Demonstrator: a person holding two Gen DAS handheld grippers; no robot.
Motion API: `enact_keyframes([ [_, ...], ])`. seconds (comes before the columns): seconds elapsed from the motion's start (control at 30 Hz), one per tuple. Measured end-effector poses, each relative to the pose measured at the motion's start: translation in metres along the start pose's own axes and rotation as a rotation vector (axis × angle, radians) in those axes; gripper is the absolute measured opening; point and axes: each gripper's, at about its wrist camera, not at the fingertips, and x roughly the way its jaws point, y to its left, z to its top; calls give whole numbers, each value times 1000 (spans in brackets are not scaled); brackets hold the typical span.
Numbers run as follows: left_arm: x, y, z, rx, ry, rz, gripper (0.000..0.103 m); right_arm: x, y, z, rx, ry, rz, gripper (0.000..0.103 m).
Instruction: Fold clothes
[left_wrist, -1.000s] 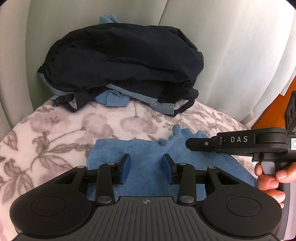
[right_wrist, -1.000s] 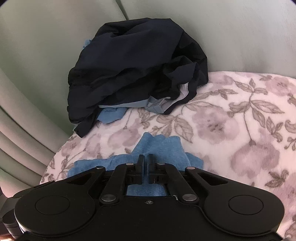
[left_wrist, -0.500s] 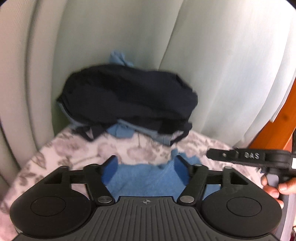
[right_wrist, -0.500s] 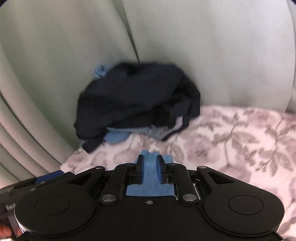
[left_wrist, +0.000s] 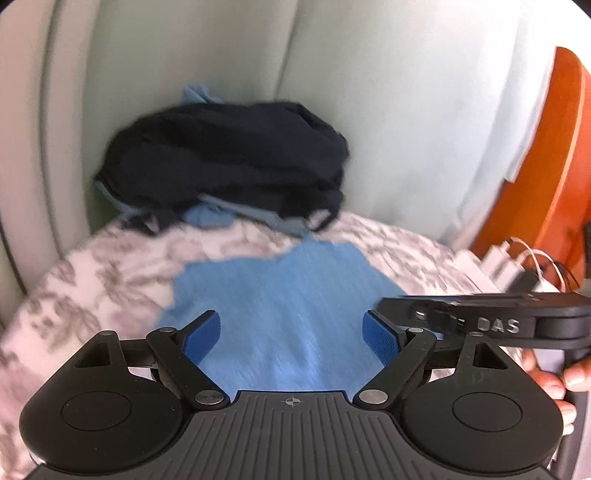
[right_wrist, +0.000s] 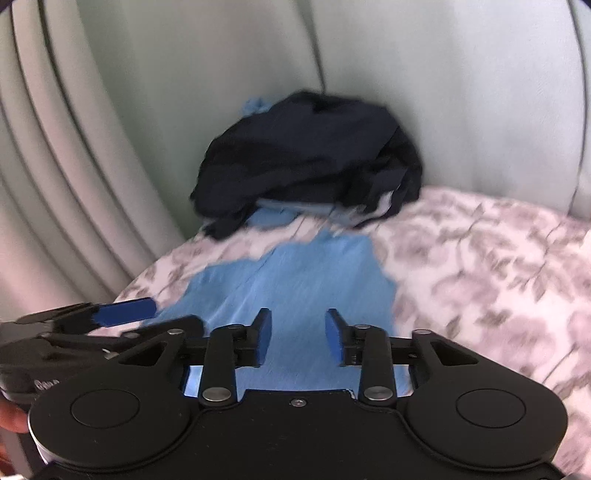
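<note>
A folded blue cloth (left_wrist: 291, 295) (right_wrist: 295, 284) lies flat on the floral bed cover (left_wrist: 110, 266) (right_wrist: 480, 266). My left gripper (left_wrist: 291, 336) hovers over its near part, jaws wide and still opening, nothing between them. My right gripper (right_wrist: 298, 338) hangs over the same cloth, jaws apart and opening, pads clear of the fabric. Each gripper shows in the other's view: the right one (left_wrist: 480, 321) at the right edge, the left one's blue pad (right_wrist: 125, 310) at the left. A dark navy pile of clothes (left_wrist: 229, 166) (right_wrist: 314, 155) sits behind, with light blue fabric under it.
Pale green curtains (left_wrist: 406, 110) (right_wrist: 147, 110) hang close behind the pile. An orange wooden panel (left_wrist: 535, 166) and white chargers with cables (left_wrist: 517, 266) stand at the right. A hand (left_wrist: 554, 376) holds the right gripper's handle.
Both grippers have let go of the blue cloth, opened and pulled back and up. The cloth now lies flat and the pile looks farther away.
</note>
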Motion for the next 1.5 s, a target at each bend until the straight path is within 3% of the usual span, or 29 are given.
enact_keyframes([
  [0.1, 8, 1, -7, -1, 24, 18, 83, 5, -1, -7, 2, 11, -16, 23],
  [0.3, 18, 11, -17, -34, 65, 38, 83, 10, -7, -12, 4, 30, -38, 11],
  [0.73, 24, 21, -21, -31, 86, 34, 85, 23, -22, -18, 48, 70, -51, 5],
  [0.9, 13, 18, -10, -45, 60, 25, 84, 21, -18, -12, 47, 73, -54, 6],
  [1.03, 9, 17, 10, -33, 16, 28, 84, 11, -16, 5, 53, 19, -24, 18],
  [1.2, 26, 16, 35, -38, -17, 38, 84, 22, -9, 31, 23, -26, -48, 18],
  [1.5, 66, 27, 31, -65, 69, 97, 84, 69, -16, 41, 19, 18, -95, 16],
])
